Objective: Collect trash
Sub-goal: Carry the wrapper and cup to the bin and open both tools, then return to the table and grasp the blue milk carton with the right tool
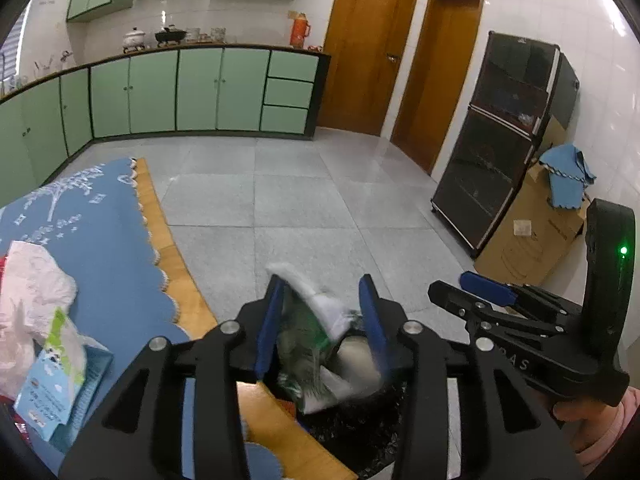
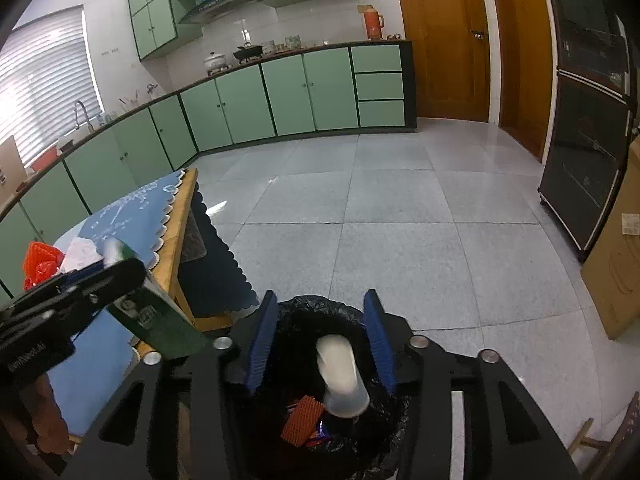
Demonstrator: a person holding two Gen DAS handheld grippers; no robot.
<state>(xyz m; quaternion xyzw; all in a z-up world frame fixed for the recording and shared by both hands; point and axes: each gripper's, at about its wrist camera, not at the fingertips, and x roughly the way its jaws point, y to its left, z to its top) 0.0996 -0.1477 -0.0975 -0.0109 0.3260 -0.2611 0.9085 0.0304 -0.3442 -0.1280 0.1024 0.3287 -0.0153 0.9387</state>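
Observation:
My left gripper [image 1: 322,284] hangs over a bin lined with a black bag [image 1: 360,432]. A green and white wrapper [image 1: 304,340] sits blurred between its blue pads, close to the left pad and apart from the right one. The jaws stand open. My right gripper [image 2: 321,296] is open above the same bin [image 2: 304,308], and nothing is between its pads. Below it in the bin lie a white paper cup [image 2: 340,376] and a red mesh piece [image 2: 302,420]. Each gripper shows in the other's view: the right gripper [image 1: 460,286], and the left gripper [image 2: 120,268] with the wrapper [image 2: 164,324].
A table with a blue cloth [image 1: 100,240] stands left of the bin. On it lie a pale plastic bag [image 1: 32,292], a light blue pack [image 1: 52,384] and red netting [image 2: 40,260]. A dark cabinet [image 1: 500,140] and a cardboard box [image 1: 532,240] stand on the right.

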